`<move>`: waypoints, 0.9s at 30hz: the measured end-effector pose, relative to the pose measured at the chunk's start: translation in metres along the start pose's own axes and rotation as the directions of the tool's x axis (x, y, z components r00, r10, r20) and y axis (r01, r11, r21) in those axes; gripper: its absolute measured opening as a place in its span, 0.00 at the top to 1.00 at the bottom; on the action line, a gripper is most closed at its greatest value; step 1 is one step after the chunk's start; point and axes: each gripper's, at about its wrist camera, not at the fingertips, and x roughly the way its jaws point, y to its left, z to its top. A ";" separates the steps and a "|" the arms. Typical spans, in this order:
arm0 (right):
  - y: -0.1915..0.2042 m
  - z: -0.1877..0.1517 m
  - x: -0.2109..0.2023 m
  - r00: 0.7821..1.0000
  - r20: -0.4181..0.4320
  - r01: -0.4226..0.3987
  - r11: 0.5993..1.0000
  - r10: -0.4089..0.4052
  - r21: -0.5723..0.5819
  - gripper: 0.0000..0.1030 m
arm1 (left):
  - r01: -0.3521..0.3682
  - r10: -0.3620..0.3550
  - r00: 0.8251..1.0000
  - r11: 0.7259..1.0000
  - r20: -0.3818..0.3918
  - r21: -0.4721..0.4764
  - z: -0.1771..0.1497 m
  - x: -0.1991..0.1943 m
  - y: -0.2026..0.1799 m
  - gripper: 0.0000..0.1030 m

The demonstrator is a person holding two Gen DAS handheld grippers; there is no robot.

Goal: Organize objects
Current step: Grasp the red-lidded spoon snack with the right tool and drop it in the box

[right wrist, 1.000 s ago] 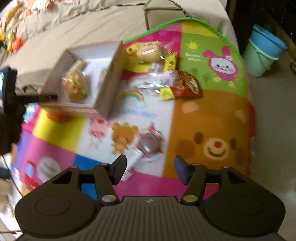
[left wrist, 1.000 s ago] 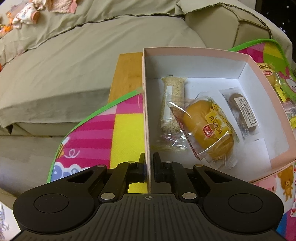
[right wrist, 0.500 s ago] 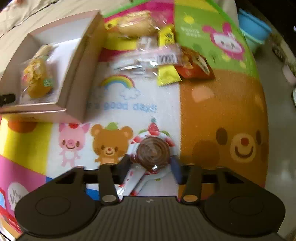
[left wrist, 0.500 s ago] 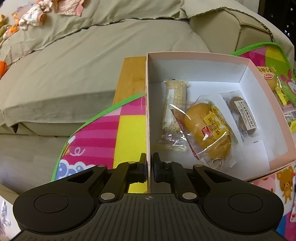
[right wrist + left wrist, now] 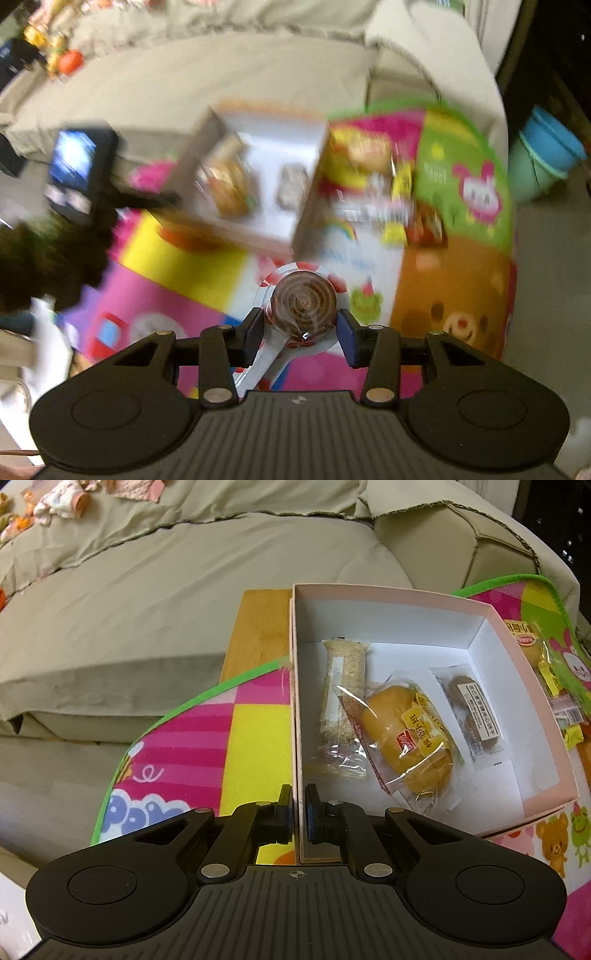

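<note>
A pink box [image 5: 517,638] with a white inside stands on the colourful play mat [image 5: 255,734]. Inside lie a rice bar [image 5: 341,701], a yellow wrapped cake [image 5: 404,734] and a brown wrapped snack [image 5: 474,712]. My left gripper [image 5: 298,812] is shut on the box's near left wall. In the right wrist view, my right gripper [image 5: 301,326] is shut on a brown swirl lollipop [image 5: 304,304] in a clear wrapper, held above the mat [image 5: 192,262]. The box [image 5: 266,147] lies ahead, blurred. Several loose snack packets [image 5: 395,192] lie to its right.
A beige covered sofa [image 5: 184,590] runs behind the mat. A wooden board [image 5: 258,635] sits beside the box's far left corner. Blue and green buckets [image 5: 546,155] stand on the floor at the right. The left hand-held gripper with its screen [image 5: 81,170] shows at the left.
My right gripper closed on the swirl lollipop and lifted it off the mat, swinging toward the box. The left gripper kept its grip on the box wall.
</note>
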 end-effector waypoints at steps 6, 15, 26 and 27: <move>0.023 0.053 -0.053 0.987 0.157 -0.005 0.997 0.016 -0.075 0.59 | 0.020 -0.020 1.000 1.000 -0.002 0.001 0.000 0.004 0.004 0.92; 0.071 0.137 -0.008 0.959 0.284 0.106 0.922 0.004 -0.371 0.56 | 0.033 -0.033 0.999 0.999 -0.006 -0.006 0.000 0.006 0.005 0.92; 0.044 0.093 0.022 0.985 0.170 0.074 0.946 -0.021 -0.316 0.39 | 0.017 -0.017 1.000 1.000 -0.022 -0.005 0.001 0.009 0.000 0.92; 0.034 0.082 0.026 0.990 0.139 0.067 0.955 -0.027 -0.290 0.39 | 0.014 -0.014 1.000 1.000 -0.023 -0.001 0.001 0.010 0.000 0.92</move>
